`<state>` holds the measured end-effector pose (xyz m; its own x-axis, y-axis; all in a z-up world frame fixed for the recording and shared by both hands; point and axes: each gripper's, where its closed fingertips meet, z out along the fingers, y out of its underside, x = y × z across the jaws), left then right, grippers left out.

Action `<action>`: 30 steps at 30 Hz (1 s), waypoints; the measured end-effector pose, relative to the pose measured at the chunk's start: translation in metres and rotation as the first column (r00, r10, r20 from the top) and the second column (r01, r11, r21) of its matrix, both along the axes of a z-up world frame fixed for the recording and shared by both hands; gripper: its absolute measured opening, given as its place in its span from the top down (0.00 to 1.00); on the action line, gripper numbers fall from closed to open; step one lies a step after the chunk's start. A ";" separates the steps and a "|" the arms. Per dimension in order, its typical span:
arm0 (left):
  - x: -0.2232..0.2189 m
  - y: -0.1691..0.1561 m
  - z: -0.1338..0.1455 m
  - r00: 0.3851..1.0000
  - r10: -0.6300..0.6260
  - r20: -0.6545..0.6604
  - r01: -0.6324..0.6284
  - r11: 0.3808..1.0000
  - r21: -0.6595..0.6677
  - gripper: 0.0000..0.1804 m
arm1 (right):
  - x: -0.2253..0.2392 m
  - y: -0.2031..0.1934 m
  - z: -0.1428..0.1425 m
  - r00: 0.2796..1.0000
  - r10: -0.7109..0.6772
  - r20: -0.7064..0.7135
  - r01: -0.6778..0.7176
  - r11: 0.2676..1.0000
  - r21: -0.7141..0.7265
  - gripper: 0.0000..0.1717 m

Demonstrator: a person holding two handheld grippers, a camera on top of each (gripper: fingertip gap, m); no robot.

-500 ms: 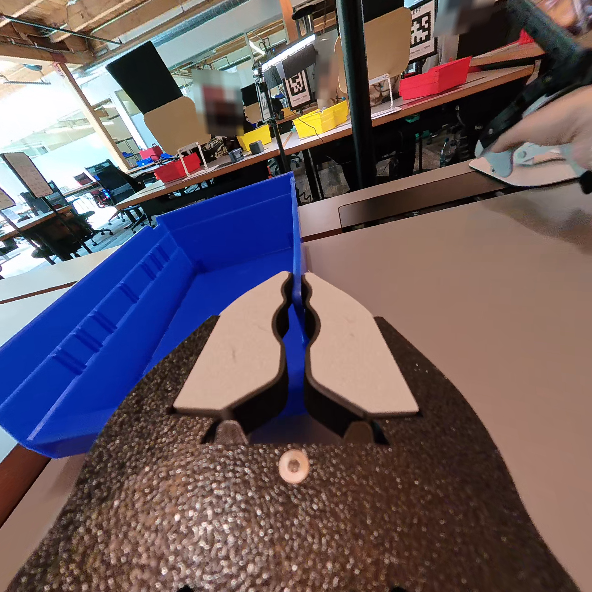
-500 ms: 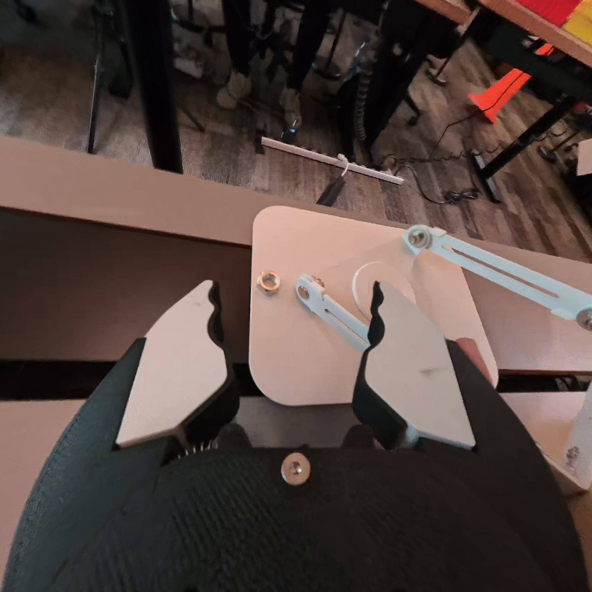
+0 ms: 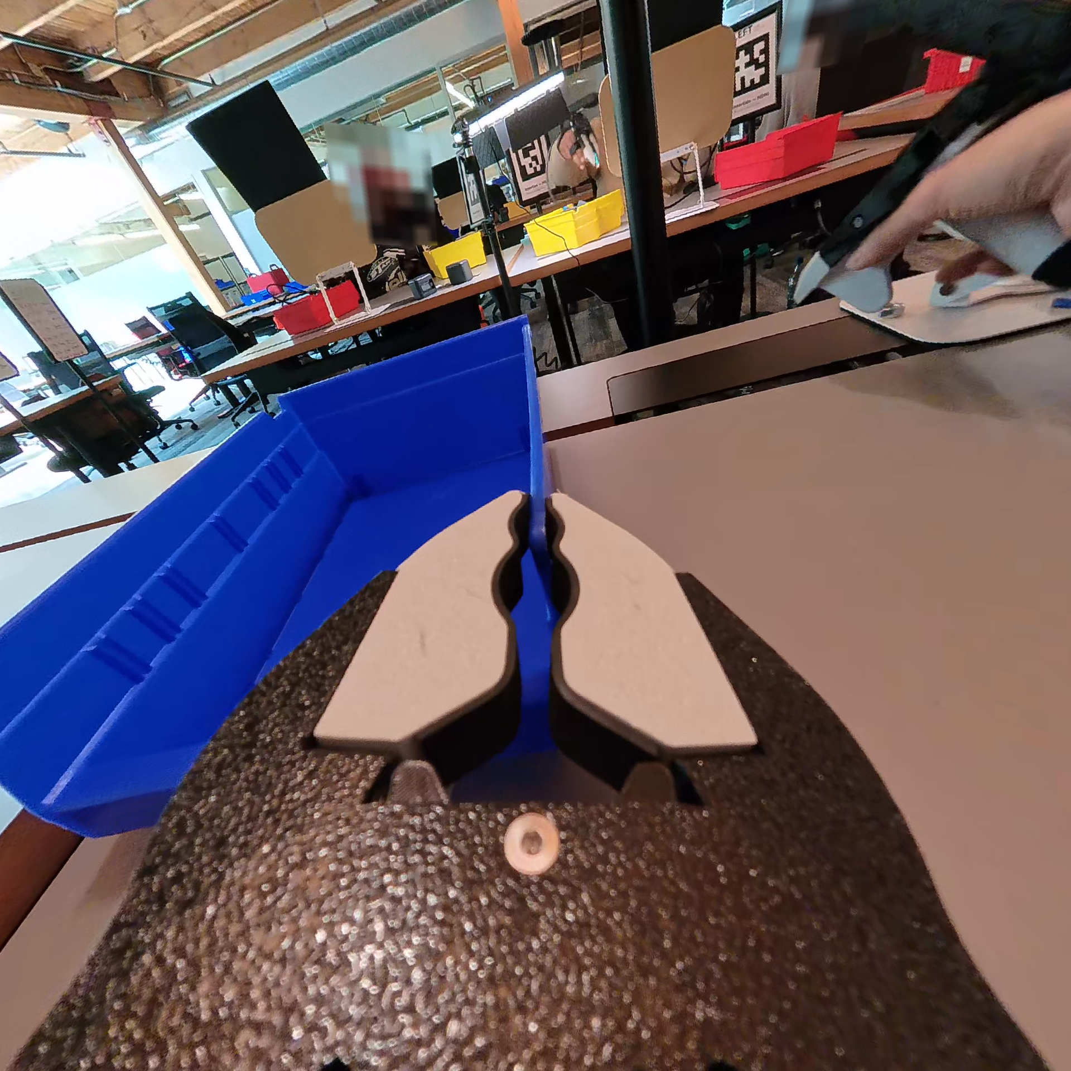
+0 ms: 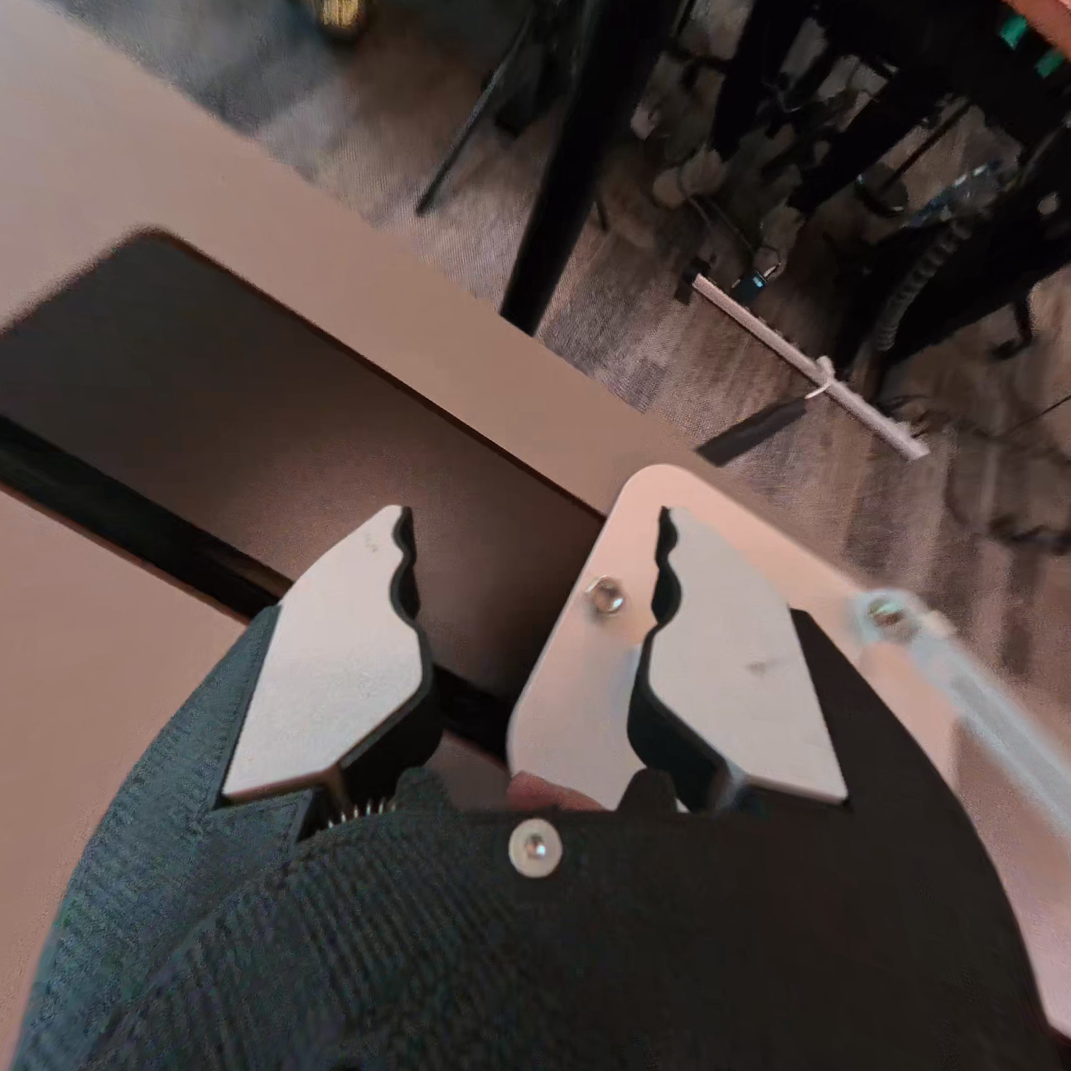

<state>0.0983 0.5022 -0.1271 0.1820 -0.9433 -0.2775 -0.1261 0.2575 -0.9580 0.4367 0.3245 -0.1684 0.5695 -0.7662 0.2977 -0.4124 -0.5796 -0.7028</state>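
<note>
Plainly, the left hand-held gripper (image 3: 538, 510) pinches the thin side wall of the blue bin (image 3: 405, 429) on the tabletop (image 3: 811, 550); stiff, light, probably slick plastic. Right hand-held gripper (image 4: 536, 521) gapes wide over a white plate (image 4: 571, 666) bearing a nut (image 4: 604, 597).

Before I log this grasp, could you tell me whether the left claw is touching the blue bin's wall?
Touching: the left wrist view shows the left claw shut on the blue bin, both pads pressed against its right wall.

Left wrist view low, level along table (image 3: 811, 579); right wrist view steeply downward; both share white plate (image 4: 579, 666).
</note>
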 end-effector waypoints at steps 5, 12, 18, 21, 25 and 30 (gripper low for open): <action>0.000 0.000 0.000 1.000 0.000 0.000 0.000 1.000 0.000 0.98 | 0.004 0.003 -0.008 0.957 0.138 -0.255 -0.224 0.911 -0.346 0.54; 0.000 0.001 0.001 1.000 0.000 0.006 0.000 1.000 -0.006 0.98 | -0.005 -0.023 -0.018 0.751 0.235 -0.617 -0.631 0.532 -0.565 0.68; 0.000 0.000 0.000 1.000 0.000 0.006 0.000 1.000 -0.003 0.98 | -0.005 -0.046 -0.035 0.697 0.118 -0.708 -0.676 0.439 -0.592 0.78; 0.000 0.000 0.001 1.000 -0.001 0.007 0.001 1.000 -0.003 0.98 | -0.004 -0.043 -0.046 0.675 0.151 -0.722 -0.703 0.427 -0.568 0.88; 0.000 0.000 0.001 1.000 -0.004 0.007 0.004 1.000 -0.005 0.98 | 0.006 -0.045 -0.045 0.684 0.142 -0.715 -0.712 0.343 -0.613 0.96; 0.000 0.000 0.001 1.000 -0.005 0.007 0.005 1.000 0.004 0.98 | 0.004 -0.053 -0.045 0.666 0.058 -0.744 -0.708 0.363 -0.606 0.93</action>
<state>0.0982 0.5022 -0.1265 0.1796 -0.9429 -0.2804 -0.1184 0.2622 -0.9577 0.4404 0.2715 -0.2133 0.9917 0.0316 0.1247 -0.0294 -0.8880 0.4590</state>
